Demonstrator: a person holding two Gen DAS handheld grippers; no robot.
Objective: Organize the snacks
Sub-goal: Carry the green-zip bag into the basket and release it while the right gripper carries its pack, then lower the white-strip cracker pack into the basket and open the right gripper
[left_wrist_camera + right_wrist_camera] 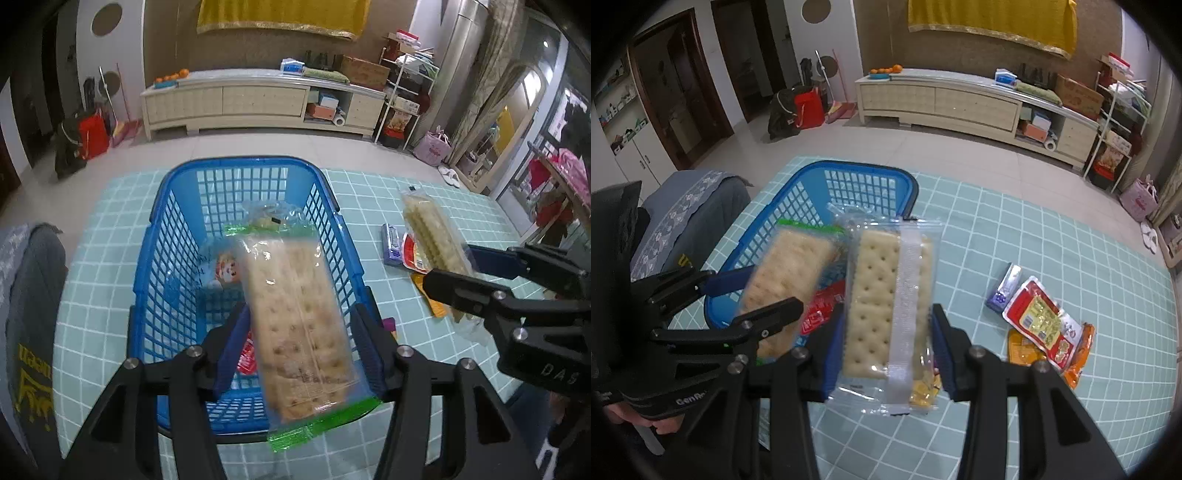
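Both hand-held grippers [301, 350] [888, 345] gripping cracker packs [299, 325] [886, 306]; basket [147, 258] rim near.

The left gripper [303, 343] fills the lower centre of its own view, fingers [234, 345] clamped on a cracker pack [299, 317]. The right gripper [886, 350], lower centre of its view, clamps another cracker pack [886, 295].

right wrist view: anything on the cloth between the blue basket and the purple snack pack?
Bare checked tablecloth between the blue basket and the purple snack pack, per the right wrist view. Nearer the camera, the right tool's clear cracker pack hangs there.
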